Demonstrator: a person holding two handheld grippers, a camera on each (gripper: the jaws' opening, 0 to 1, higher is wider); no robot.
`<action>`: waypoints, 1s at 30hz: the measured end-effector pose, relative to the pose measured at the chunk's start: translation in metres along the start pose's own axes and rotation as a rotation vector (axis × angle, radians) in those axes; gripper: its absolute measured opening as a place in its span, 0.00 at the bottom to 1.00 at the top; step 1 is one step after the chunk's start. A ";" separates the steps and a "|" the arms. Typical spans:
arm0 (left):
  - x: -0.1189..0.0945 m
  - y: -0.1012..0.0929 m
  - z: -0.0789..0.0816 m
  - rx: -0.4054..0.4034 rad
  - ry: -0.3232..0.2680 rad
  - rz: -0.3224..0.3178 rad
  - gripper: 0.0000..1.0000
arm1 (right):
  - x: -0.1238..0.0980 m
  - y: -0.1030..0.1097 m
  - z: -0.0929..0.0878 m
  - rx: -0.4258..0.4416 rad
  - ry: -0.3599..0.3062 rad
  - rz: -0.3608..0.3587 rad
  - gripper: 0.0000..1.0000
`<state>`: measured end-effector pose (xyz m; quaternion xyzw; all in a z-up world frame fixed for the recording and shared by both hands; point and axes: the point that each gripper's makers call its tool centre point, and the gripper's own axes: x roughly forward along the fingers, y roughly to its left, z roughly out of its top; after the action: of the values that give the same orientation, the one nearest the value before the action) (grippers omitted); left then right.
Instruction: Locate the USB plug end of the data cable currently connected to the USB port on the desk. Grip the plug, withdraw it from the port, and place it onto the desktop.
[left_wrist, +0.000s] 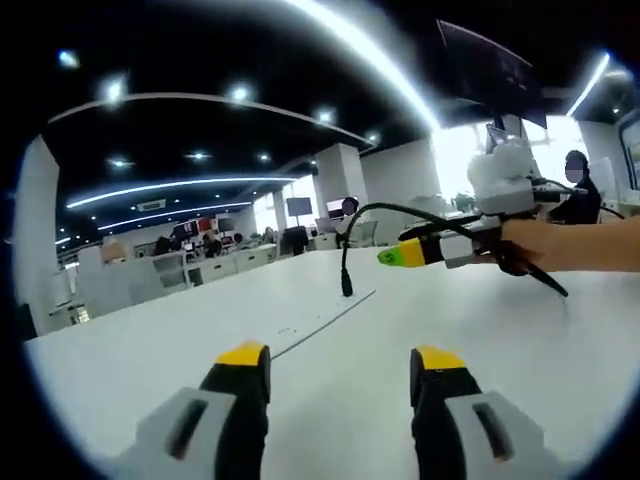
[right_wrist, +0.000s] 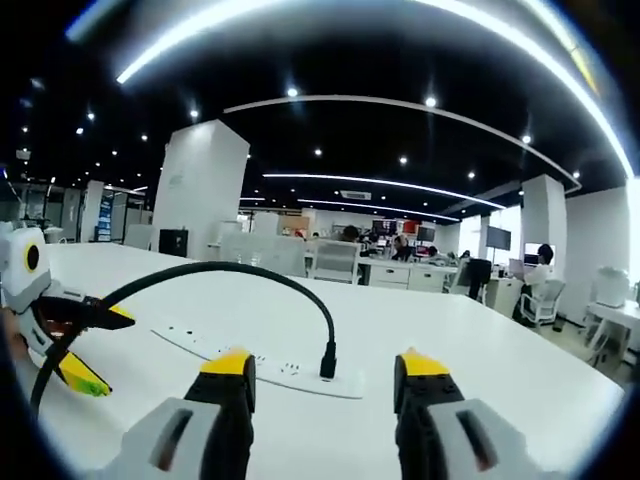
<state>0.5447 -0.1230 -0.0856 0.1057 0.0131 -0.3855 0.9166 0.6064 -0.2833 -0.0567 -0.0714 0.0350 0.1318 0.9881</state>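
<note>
On the white desk: one black data cable, its USB plug upright in the flush port strip. Right gripper spread, plug just ahead between its jaws. Left gripper spread, empty, farther off. Step: approach. Next: advance, pinch plug, lift straight out.

In the right gripper view, the black cable runs off the left edge, its far end hidden. The ports on the white power strip are too small to tell apart; the plug possibly sits in one.
</note>
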 end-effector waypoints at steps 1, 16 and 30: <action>0.001 0.000 0.000 -0.005 -0.003 0.000 0.57 | 0.001 -0.002 -0.002 0.000 0.003 -0.002 0.57; 0.021 0.005 0.003 -0.061 -0.053 -0.018 0.59 | 0.024 -0.018 -0.001 0.050 -0.034 -0.025 0.59; 0.037 0.011 -0.001 -0.043 -0.037 -0.044 0.61 | 0.050 -0.010 0.002 0.070 -0.044 0.004 0.62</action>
<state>0.5781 -0.1413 -0.0883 0.0787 0.0070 -0.4071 0.9100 0.6570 -0.2799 -0.0579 -0.0336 0.0178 0.1339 0.9903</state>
